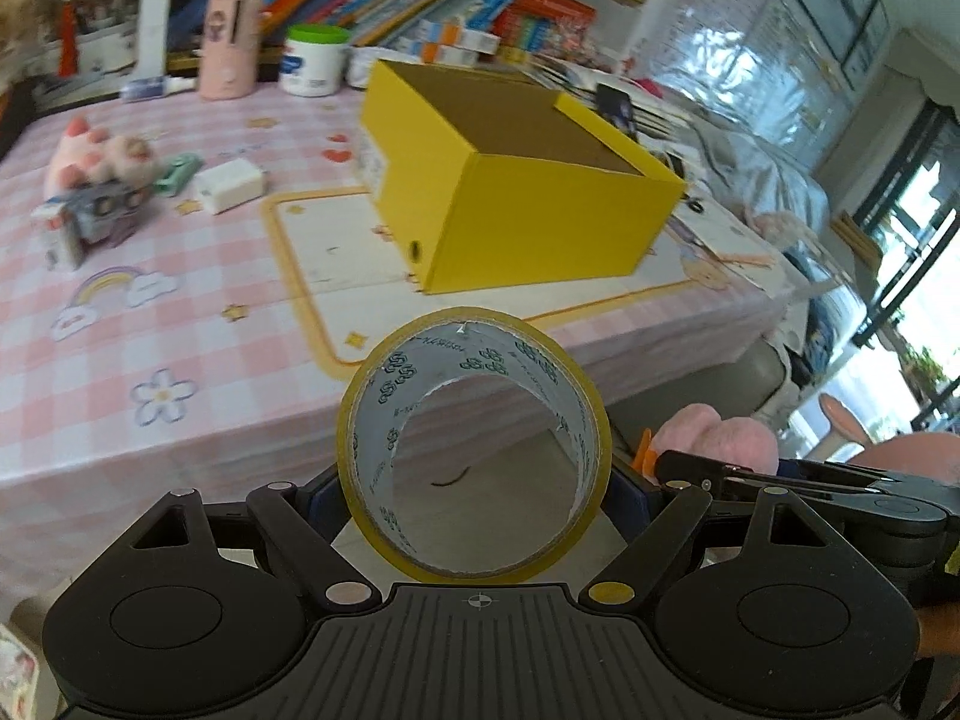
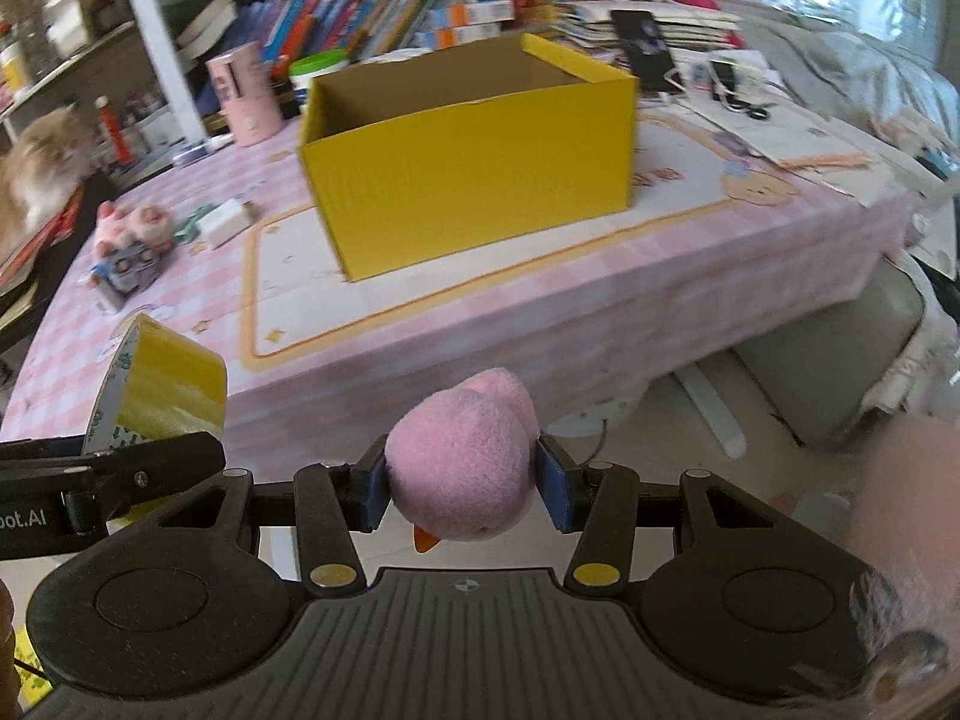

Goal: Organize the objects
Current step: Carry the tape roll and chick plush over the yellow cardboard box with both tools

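Off the table's near edge, both grippers are loaded. Left gripper point(image 1: 474, 480) pinches tape roll point(image 1: 474, 456), hole facing forward. Right gripper point(image 2: 462, 483) squeezes pink plush point(image 2: 462, 468). Open yellow box point(image 2: 468, 156) sits ahead on the table point(image 2: 540, 312), long axis crosswise. Right looks better lined up with it, probably drops first.

Both grippers angled downward side by side: left gripper point(image 1: 474, 480) jaws spread wide around its load, right gripper point(image 2: 462, 483) jaws pinched narrower on its own.
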A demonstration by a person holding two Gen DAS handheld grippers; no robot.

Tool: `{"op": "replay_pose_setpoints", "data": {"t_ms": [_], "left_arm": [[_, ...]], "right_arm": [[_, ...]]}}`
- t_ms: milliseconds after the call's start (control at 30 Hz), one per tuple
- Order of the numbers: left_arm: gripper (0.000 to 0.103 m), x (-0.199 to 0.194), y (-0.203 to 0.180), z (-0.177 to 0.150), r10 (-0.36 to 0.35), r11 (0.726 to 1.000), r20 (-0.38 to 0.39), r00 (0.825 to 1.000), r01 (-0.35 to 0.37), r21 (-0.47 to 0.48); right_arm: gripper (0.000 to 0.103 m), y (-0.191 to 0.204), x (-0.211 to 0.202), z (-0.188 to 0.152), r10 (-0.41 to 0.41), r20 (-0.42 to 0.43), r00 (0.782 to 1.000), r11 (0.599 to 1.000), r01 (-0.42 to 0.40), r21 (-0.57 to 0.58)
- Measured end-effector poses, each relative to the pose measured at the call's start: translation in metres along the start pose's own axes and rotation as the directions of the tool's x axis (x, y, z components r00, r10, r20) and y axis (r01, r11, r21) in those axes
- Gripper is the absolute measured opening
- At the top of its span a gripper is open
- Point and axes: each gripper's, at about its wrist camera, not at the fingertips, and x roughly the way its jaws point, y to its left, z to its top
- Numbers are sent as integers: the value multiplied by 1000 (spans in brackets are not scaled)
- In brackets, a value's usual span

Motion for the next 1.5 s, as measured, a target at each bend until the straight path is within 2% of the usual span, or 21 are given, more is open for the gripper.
{"op": "replay_pose_setpoints", "data": {"t_ms": [300,1067,1300,1500], "left_arm": [[85,16,-19,11,-26,999,-15,1000,26,33],[85,46,-42,45,-37,998,42,998,35,53],[85,53,-58,68,-53,995,116,992,43,94],[85,60,-68,106,-68,994,205,976,48,100]], "right_arm": [[46,-25,0,8,-44,-1,999,998,44,40],[46,-48,31,56,-26,-7,1000,1000,26,-13],[46,-58,40,86,-18,9,1000,999,18,-33],[46,-69,43,130,10,75,997,999,-7,-38]]}}
